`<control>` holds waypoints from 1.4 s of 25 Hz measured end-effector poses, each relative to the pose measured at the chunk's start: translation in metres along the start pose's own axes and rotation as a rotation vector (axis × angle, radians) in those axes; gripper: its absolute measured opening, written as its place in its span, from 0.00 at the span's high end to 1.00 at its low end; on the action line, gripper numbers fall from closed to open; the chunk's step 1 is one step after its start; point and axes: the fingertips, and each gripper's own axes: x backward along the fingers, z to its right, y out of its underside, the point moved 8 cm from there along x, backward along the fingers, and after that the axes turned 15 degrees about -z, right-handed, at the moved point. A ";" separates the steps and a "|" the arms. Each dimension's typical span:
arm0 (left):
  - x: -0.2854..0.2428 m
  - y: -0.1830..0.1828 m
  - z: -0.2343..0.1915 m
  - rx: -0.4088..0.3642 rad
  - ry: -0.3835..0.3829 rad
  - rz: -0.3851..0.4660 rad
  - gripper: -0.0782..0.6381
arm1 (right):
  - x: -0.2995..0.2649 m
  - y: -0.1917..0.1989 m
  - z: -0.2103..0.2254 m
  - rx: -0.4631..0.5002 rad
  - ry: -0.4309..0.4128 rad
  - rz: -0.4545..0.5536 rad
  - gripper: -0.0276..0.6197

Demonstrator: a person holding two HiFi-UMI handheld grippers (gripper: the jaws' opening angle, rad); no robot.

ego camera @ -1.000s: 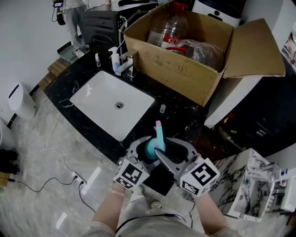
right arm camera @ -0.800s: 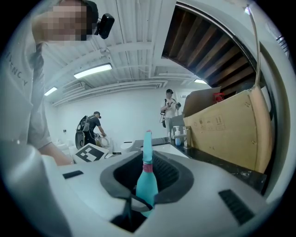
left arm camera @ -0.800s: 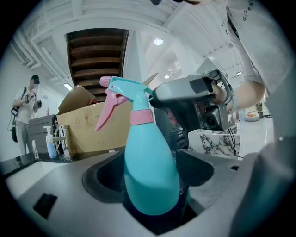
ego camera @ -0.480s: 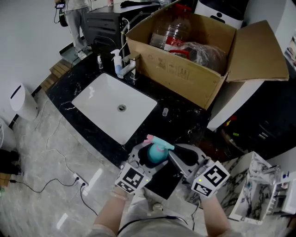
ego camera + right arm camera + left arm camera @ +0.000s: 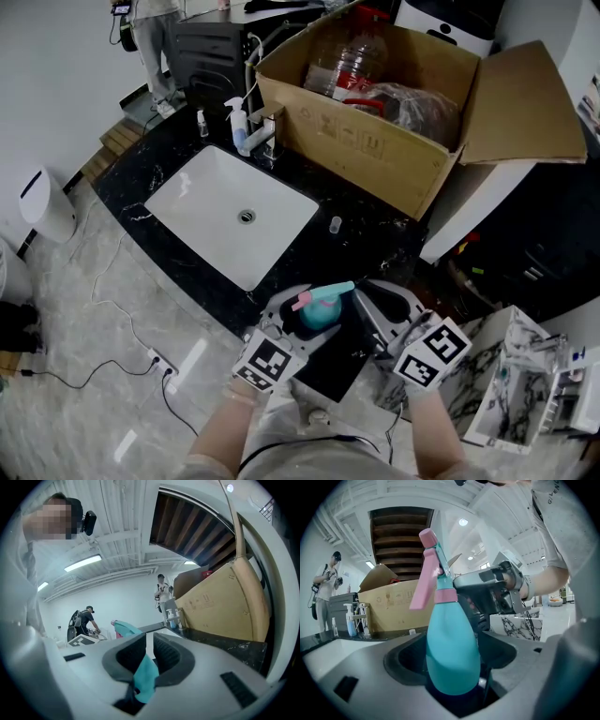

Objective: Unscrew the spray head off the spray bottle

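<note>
L gripper (image 5: 302, 323) hugs the teal spray bottle (image 5: 452, 648) round its fat body. R gripper (image 5: 147, 660) jaws have just been closing. They're narrow now and pinch the spray head (image 5: 436, 569) btwn them. Bottle is held up by the black counter (image 5: 366, 234) edge, near the white sink (image 5: 178, 202).

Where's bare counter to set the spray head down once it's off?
Free: the black counter between sink and cardboard box, around the small vial; also the sink basin itself. Crowded: behind the sink, where faucet and pump bottle stand.
</note>
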 end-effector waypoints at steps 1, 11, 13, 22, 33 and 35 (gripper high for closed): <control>0.000 0.000 0.000 0.003 -0.001 -0.001 0.40 | 0.002 -0.002 -0.002 0.007 0.008 0.001 0.88; 0.000 0.000 0.002 0.006 -0.012 -0.022 0.40 | -0.008 -0.002 -0.035 0.007 -0.141 0.011 0.62; 0.000 0.001 0.002 0.004 -0.016 -0.025 0.40 | -0.013 -0.003 -0.039 -0.009 -0.184 0.018 0.54; -0.001 0.000 0.002 0.002 -0.018 -0.036 0.41 | -0.029 -0.005 -0.054 0.146 -0.095 -0.057 0.42; -0.001 0.002 0.001 0.013 -0.010 -0.042 0.41 | 0.002 0.006 -0.025 0.075 -0.022 -0.056 0.53; -0.001 0.002 0.001 0.015 -0.010 -0.044 0.41 | 0.005 0.007 -0.020 0.071 -0.008 -0.057 0.55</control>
